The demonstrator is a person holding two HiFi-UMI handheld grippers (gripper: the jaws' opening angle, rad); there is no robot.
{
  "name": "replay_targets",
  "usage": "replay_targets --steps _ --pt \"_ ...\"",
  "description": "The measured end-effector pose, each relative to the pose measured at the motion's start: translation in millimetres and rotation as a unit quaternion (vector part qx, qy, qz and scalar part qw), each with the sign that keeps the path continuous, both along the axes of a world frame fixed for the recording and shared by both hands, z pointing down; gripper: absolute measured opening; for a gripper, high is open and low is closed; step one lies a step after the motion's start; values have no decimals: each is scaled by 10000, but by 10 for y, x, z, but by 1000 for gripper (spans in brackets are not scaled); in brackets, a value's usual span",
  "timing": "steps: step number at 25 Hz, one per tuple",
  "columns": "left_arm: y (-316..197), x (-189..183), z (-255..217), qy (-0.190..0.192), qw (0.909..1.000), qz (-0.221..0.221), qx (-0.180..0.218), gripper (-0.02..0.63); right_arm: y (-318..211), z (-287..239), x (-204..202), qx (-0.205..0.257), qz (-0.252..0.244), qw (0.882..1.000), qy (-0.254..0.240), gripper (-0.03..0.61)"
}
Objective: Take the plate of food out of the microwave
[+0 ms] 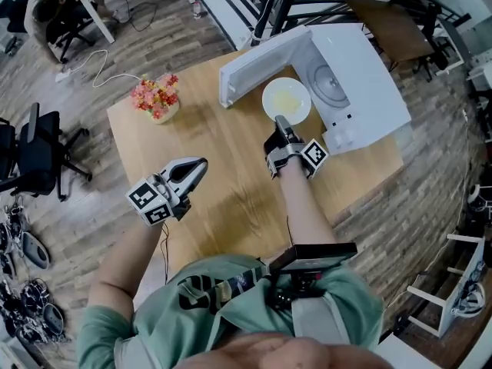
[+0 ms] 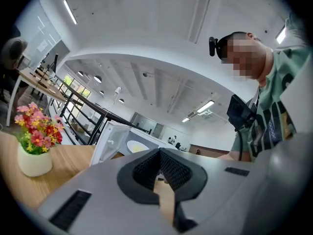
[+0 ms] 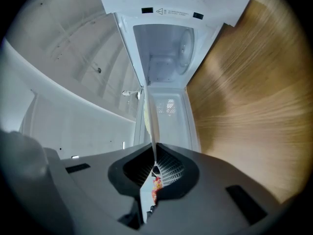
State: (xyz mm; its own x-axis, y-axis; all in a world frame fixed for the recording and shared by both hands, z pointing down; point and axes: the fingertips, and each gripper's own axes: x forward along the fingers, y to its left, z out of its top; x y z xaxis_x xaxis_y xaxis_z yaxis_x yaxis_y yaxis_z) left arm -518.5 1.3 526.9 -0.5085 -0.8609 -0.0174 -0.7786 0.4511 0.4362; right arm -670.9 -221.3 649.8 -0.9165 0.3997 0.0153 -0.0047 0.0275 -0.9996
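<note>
A white plate (image 1: 286, 101) with pale yellow food hangs just outside the open white microwave (image 1: 361, 83), above its lowered door (image 1: 257, 64). My right gripper (image 1: 281, 123) is shut on the plate's near rim. In the right gripper view the plate (image 3: 152, 124) shows edge-on as a thin white line running into the jaws (image 3: 153, 169), with the empty microwave cavity (image 3: 166, 58) beyond. My left gripper (image 1: 201, 164) hovers over the wooden table (image 1: 231, 167) to the left, well away from the plate, shut with nothing in it (image 2: 157, 155).
A small pot of pink and red flowers (image 1: 157, 98) stands at the table's far left corner (image 2: 35, 141). The microwave takes up the table's far right. Office chairs (image 1: 38, 152) and cables lie on the floor to the left.
</note>
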Motion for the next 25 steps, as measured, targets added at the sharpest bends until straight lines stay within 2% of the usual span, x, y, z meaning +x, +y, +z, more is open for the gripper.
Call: replay_targets --steps 9,14,21,25 --pt "572 581 -69 -28 9986 -522 -72 3 754 -88 497 112 -801 9966 171 17" --pt "939 731 -85 -88 9962 -858 -77 3 1103 -111 607 287 -1177 9925 190 17" --pt "1379 989 -9 -23 9912 -1321 -107 3 1593 -17 835 487 -1760 9825 357 17" --pt "1562 1094 24 -33 9874 -1583 -25 3 1919 -41 896 584 -2227 9728 258 17"
